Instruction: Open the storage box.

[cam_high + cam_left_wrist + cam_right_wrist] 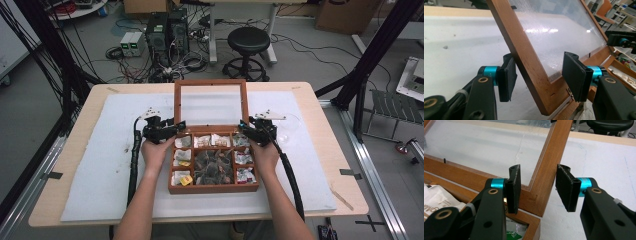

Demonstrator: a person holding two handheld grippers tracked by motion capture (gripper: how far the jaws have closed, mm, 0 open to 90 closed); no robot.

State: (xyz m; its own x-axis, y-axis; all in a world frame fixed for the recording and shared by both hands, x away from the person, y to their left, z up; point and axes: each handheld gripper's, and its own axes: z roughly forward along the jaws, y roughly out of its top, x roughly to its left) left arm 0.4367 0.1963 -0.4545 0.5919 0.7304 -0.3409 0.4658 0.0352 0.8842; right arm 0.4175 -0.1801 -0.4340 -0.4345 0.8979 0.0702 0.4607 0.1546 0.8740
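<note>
We have a wooden box point(214, 187) of small packets on the white mat point(105, 165) of the table point(60, 175), and its glass-paned lid point(210, 83) stands swung up at the far side of the box.

Our left hand-held gripper point(537, 75) straddles the lid's side rail just above the hinge corner. One pad point(509, 75) sits right against the outer face of the wood, while the other stands well off the glass, so the grip is released and nothing is clamped. Our right hand-held gripper point(537, 191) straddles the opposite corner in the same way, with a gap between each pad and the wood, also released. In the high view both sit at the back corners of the box, the left hand-held gripper point(162, 129) and the right hand-held gripper point(256, 131).

The risks we see from here:
- With both grips slack, only the hinges hold the lid up. A nudge from a pad could tip it forward onto the packets point(214, 167) or onto our hands.
- If we close again, the inner pad of either hand-held gripper would press on the glass pane point(559, 30) rather than on wood, and it could slip or stress the pane.
- Pulling the two sides unevenly could twist the frame against its hinges.
- Withdrawing at an angle could catch a pad on the rail and drag the box across the mat.
</note>
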